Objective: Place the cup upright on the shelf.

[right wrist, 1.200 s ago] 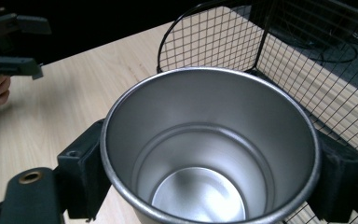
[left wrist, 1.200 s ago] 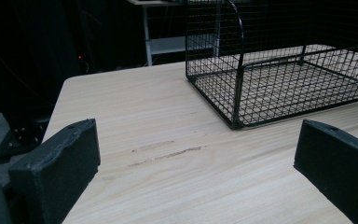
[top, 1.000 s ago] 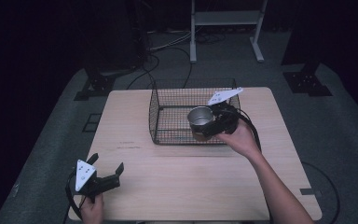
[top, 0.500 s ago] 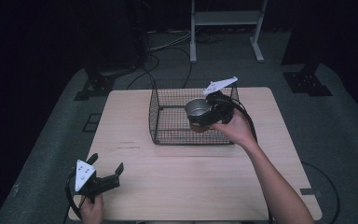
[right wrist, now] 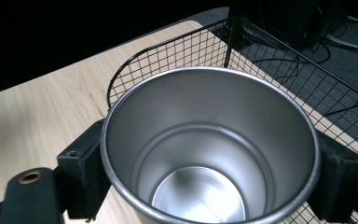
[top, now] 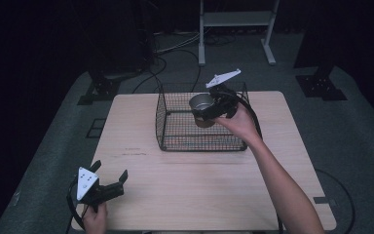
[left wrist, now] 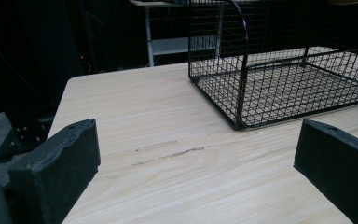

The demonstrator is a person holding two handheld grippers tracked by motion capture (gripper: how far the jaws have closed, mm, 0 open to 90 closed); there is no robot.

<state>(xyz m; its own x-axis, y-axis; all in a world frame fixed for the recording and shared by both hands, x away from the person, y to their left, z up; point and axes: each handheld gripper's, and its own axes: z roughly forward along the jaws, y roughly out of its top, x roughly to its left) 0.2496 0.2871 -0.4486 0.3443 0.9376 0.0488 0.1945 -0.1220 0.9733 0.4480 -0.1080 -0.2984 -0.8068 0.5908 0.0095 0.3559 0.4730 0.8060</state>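
Observation:
A shiny steel cup hangs upright over the right part of a black wire basket, with my right gripper shut on its sides. In the right gripper view the empty cup sits between the two black jaws, above the basket's mesh. My left gripper rests low at the table's front left corner, open, with nothing between its jaws. In the left gripper view the basket stands ahead and to the right, empty.
The wooden table has a faint scuff mark left of the basket. Beyond the far edge stand a white metal frame and loose cables on the dark floor.
My right gripper has lifted the cup up and farther back over the basket. The left gripper has stayed put.

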